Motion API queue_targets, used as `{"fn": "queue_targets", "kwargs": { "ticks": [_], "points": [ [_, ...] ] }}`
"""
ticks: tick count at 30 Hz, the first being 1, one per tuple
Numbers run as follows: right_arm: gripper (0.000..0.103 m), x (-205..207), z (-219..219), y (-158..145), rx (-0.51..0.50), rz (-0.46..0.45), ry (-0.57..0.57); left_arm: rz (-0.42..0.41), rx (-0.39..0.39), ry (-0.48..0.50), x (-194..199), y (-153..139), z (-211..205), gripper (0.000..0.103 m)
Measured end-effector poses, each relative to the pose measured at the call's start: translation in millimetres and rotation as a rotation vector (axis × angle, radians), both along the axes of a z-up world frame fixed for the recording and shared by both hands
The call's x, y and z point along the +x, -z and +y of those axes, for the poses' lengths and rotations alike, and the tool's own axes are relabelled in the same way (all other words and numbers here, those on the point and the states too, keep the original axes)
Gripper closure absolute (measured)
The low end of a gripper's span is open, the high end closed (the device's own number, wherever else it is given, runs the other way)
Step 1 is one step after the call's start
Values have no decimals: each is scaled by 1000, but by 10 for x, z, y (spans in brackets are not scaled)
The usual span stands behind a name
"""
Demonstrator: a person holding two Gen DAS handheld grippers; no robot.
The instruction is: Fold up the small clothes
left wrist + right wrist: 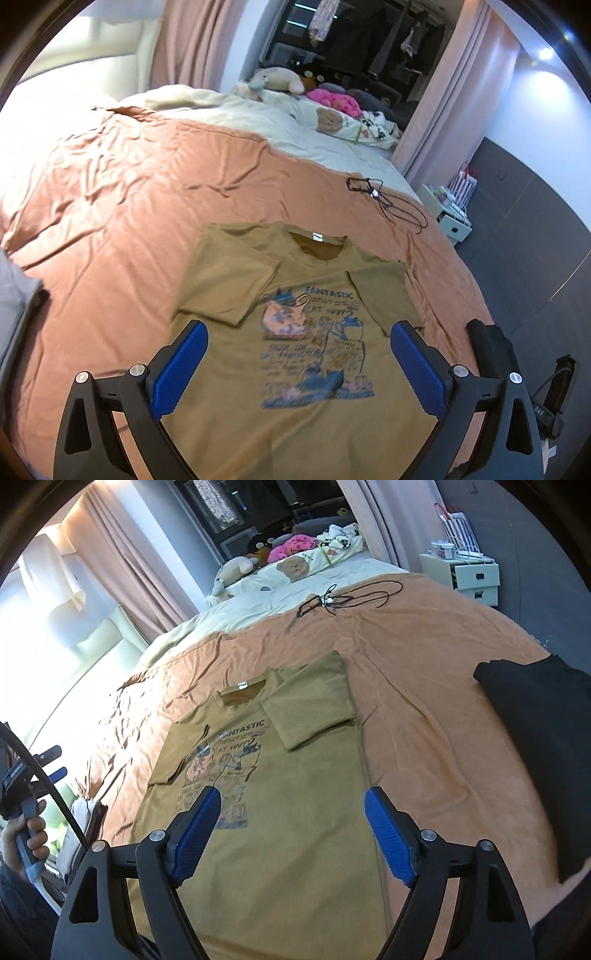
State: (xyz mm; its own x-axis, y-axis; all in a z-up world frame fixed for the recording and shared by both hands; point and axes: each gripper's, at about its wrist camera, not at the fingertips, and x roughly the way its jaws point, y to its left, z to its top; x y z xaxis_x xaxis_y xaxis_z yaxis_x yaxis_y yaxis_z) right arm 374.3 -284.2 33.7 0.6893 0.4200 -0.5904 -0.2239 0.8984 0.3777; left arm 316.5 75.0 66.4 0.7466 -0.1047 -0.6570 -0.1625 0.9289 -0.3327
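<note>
On the orange bed cover [122, 192] your tan T-shirt [295, 354] lies flat, print up, both sleeves folded inward; judged from this, fold the hem up next, taking both bottom corners evenly; your left gripper [297, 365] and right gripper [295, 834] hover above it, jaws wide apart, holding and touching nothing

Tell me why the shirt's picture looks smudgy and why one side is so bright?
Left wrist view: the print on the tan T-shirt is motion-blurred; the fisheye lens bends the bed. Right wrist view: the window glares white, washing out that side.
</note>
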Motion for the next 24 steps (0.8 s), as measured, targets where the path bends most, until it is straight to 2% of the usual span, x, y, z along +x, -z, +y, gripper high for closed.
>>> {"fn": "queue_targets", "kwargs": {
  "ticks": [5,13,14,20,22,24],
  "points": [
    [23,-307,5,-111,-31,-15,-14,-17,47,-33,-563,-64,182,1],
    [22,-770,34,-277,-99,-53,-40,-49,36,-93,-1513,-64,388,1],
    [18,-828,29,-292,-104,-59,-45,-56,40,-105,-1631,-75,412,1],
    [8,-1255,24,-331,-155,-78,-31,-95,43,-154,-2230,-146,475,1],
    [0,-1378,7,-353,-172,-95,-22,-104,30,-173,-2407,-133,478,1],
    [0,-1541,-3,-379,-173,-119,-24,-110,23,-178,-2513,-121,465,1]
  ]
}}
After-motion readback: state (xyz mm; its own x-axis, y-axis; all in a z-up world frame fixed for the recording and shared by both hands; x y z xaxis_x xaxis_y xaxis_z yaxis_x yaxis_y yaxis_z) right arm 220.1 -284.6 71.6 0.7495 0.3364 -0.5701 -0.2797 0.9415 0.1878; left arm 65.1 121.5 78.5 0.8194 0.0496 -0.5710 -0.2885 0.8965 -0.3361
